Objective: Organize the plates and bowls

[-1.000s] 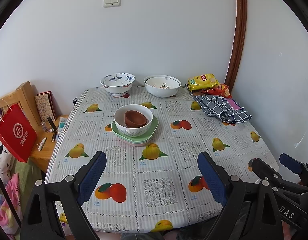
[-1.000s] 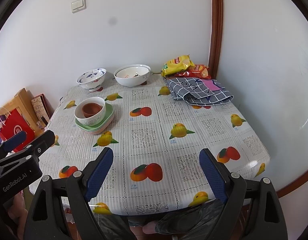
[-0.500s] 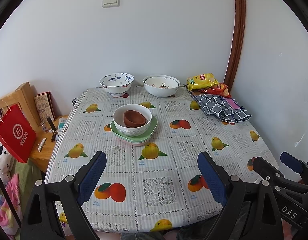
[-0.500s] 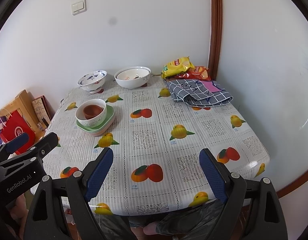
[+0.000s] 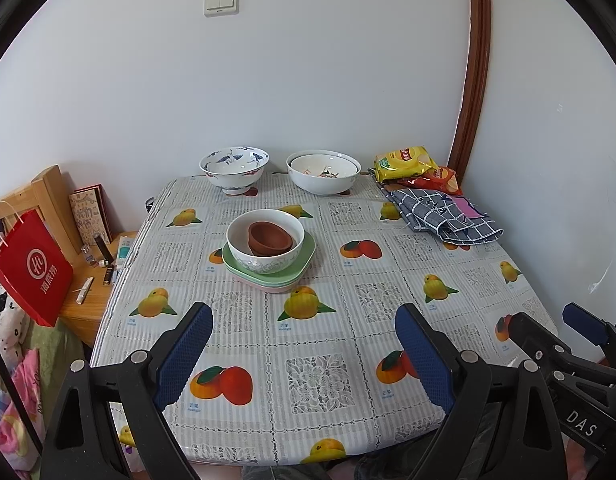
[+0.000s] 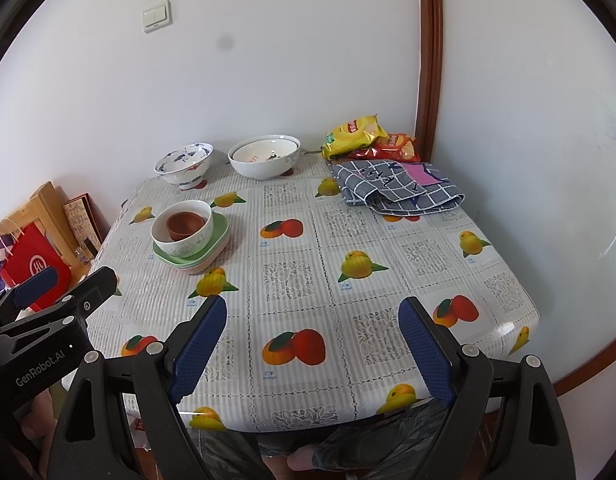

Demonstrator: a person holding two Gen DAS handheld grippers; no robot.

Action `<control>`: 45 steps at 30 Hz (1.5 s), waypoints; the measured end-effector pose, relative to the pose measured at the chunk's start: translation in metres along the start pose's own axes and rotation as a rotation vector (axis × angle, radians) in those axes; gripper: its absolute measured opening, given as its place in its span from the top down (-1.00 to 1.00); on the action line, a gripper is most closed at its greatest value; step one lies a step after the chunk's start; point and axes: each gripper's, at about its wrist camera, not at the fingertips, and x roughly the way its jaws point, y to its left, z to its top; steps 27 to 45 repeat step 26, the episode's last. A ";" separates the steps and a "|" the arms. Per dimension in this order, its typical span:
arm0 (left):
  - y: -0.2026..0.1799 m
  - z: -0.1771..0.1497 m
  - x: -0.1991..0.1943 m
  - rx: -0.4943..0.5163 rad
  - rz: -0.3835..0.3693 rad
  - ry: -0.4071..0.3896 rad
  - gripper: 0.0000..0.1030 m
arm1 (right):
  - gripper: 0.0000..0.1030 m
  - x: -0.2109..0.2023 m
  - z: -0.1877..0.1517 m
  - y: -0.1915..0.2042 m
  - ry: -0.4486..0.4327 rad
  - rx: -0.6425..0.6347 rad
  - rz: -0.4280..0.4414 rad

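Note:
A small brown clay bowl (image 5: 268, 237) (image 6: 186, 224) sits inside a white bowl (image 5: 264, 258) (image 6: 188, 242), which rests on stacked green and pink plates (image 5: 304, 264) (image 6: 218, 242) mid-table. At the far edge stand a blue-patterned bowl (image 5: 234, 168) (image 6: 184, 166) and a wide white bowl (image 5: 323, 176) (image 6: 264, 160). My left gripper (image 5: 304, 354) hangs open over the near table edge, nothing between its blue pads. My right gripper (image 6: 313, 346) is open too, empty, over the near edge right of the stack.
The table carries a fruit-print cloth (image 5: 320, 320) (image 6: 308, 264) and sits in a wall corner. Snack bags (image 5: 408, 162) (image 6: 354, 134) and a folded checked cloth (image 5: 448, 218) (image 6: 396, 188) lie at the back right. A red bag (image 5: 30, 268) and a wooden stand sit left of the table.

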 end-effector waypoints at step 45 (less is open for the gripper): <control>0.004 0.010 0.004 0.013 0.009 -0.018 -0.80 | -0.69 0.000 0.005 0.003 -0.021 0.006 0.009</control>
